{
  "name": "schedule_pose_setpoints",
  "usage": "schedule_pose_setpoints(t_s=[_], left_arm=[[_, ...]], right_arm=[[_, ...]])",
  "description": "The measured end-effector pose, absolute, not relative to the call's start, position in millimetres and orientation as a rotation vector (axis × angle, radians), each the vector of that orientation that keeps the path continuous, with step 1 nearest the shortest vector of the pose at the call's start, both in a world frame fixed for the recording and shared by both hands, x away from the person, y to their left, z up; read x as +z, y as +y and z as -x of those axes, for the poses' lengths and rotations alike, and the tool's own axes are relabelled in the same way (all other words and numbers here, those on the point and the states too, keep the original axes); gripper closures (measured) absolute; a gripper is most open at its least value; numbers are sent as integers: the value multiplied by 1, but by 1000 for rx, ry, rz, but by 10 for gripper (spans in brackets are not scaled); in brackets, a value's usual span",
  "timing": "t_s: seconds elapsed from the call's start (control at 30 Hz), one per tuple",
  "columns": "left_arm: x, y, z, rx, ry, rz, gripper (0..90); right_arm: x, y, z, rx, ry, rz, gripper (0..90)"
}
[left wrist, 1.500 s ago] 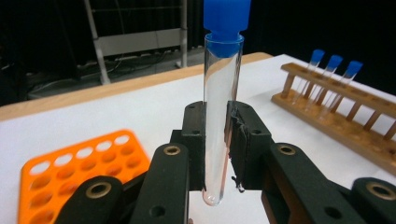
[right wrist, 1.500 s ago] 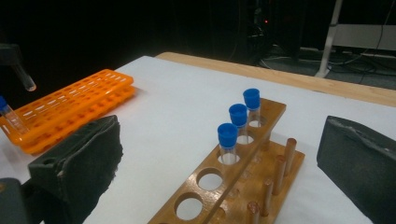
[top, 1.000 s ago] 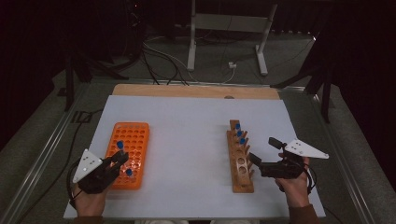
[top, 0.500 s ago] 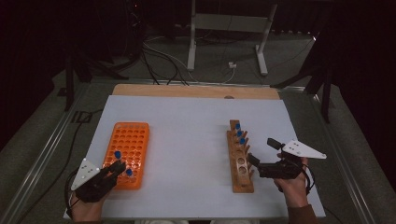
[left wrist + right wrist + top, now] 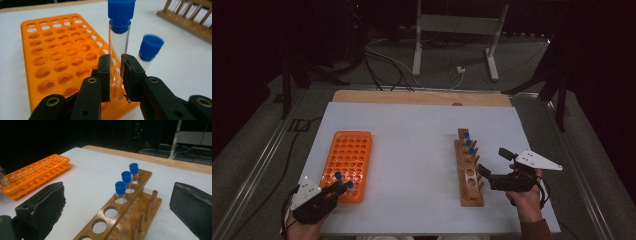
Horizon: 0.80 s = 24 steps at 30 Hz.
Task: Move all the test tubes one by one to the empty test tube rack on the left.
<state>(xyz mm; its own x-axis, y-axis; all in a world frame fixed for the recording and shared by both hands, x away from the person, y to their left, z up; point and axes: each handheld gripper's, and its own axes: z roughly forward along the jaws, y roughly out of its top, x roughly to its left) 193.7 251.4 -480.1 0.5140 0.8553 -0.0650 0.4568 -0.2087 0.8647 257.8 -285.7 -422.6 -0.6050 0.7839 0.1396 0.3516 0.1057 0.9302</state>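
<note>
Lower now, clear blue-capped tube (image 5: 119, 37) in left gripper (image 5: 115, 77)

Clear blue-capped tube (image 5: 119, 37), upright, over orange rack (image 5: 62, 57) near corner

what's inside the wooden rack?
The wooden rack holds three blue-capped tubes in its far holes; the nearer holes are empty. The tubes' bottoms are hidden below the top board.
</note>
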Motion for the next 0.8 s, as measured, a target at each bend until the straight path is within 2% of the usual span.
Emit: schedule_pose_setpoints(t_s=[0.1, 0.5, 0.8], left_arm=[[-484, 248, -193, 553, 1080, -1911, 782], [-488, 245, -192, 561, 1068, -1990, 786], [-489, 246, -192, 550, 1066, -1975, 775]], right_arm=[[-424, -286, -258, 1503, 2002, -1108, 1], [-426, -284, -259, 1502, 2014, -1111, 1], [-427, -283, -259, 1501, 2020, -1110, 1]])
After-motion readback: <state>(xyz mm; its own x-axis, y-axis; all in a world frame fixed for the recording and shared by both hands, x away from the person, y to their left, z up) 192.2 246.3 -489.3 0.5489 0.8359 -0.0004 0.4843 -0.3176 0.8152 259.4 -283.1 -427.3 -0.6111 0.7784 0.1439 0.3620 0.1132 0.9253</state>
